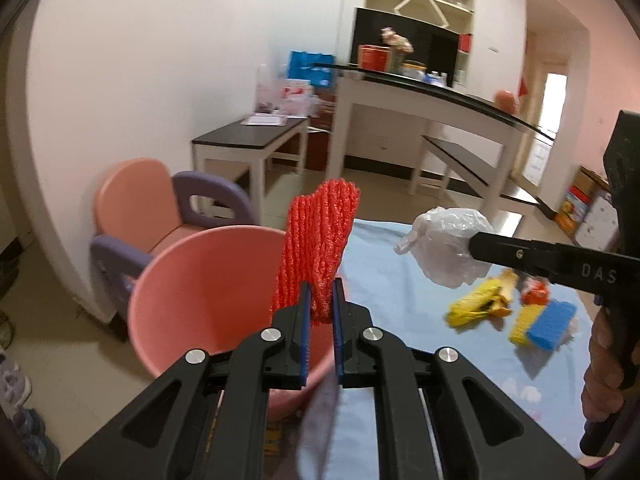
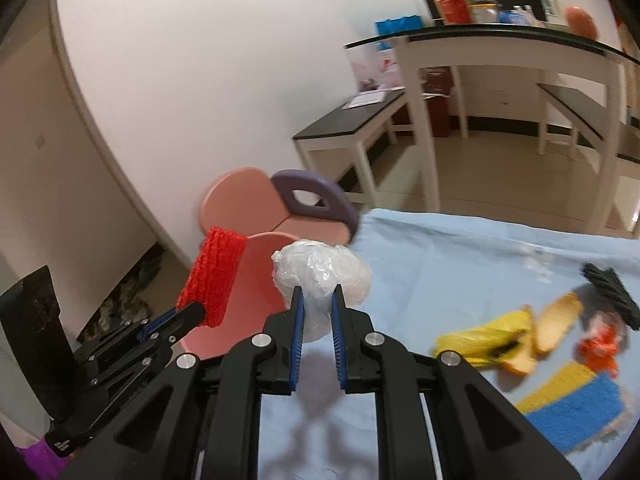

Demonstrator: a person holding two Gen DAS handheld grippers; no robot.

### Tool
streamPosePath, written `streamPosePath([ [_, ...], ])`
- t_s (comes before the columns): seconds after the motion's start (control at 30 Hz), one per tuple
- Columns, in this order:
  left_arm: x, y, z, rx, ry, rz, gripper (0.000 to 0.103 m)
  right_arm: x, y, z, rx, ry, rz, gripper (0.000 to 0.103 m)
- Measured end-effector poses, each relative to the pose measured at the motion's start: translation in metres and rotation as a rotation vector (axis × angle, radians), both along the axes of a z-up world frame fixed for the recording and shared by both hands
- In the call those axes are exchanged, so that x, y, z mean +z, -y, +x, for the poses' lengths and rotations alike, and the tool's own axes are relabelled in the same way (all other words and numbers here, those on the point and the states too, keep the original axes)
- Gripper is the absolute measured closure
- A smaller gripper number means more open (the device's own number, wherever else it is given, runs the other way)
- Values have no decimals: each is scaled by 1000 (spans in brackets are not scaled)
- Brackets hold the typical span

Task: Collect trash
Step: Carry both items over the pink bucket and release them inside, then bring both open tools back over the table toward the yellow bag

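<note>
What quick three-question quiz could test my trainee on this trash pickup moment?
1. True or false: the left gripper is clamped on the red foam fruit net.
2. What does the right gripper hold? A) crumpled clear plastic bag B) a glass jar C) nothing
3. Fill in: the round pink plastic bucket stands beside the ____ tablecloth.

Key: 1 true; 2 A; 3 light blue.
</note>
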State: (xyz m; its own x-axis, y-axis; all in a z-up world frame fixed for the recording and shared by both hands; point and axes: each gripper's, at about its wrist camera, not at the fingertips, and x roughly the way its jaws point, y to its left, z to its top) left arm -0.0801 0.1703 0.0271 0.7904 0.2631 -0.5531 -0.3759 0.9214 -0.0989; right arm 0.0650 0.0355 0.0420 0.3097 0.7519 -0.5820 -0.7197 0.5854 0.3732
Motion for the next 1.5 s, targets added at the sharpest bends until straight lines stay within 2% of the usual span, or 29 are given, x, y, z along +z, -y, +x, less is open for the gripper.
streamPosePath([
  [0.2, -7, -26, -9, 75, -26, -9, 94, -12, -40, -9, 66, -21, -15, 90],
  [0.47, -25, -47, -6, 113, -76, -25, 94, -37, -81, -11, 110, -50, -53, 90],
  [0.67, -34, -59, -4, 142, -97, -82, 91, -49, -93, -10, 129, -70, -58, 85],
  [0.77, -39, -65, -3, 163, -110, -105, 80, -53, -93, -7, 134, -81, -59, 80],
  [0.8, -41, -66, -2, 166, -112, -111, 76, -53, -93, -7, 132, -83, -57, 74],
  [0.83, -42, -68, -2, 163, -112, -120, 75, -54, -92, -7, 129, -82, -56, 72],
  [1.2, -45, -67, -1, 145, -118, -142, 74, -55, -81, -8, 104, -86, -58, 71],
  [1.5, -36, -41, -2, 96, -101, -150, 74, -54, -49, -13, 49, -96, -51, 65],
])
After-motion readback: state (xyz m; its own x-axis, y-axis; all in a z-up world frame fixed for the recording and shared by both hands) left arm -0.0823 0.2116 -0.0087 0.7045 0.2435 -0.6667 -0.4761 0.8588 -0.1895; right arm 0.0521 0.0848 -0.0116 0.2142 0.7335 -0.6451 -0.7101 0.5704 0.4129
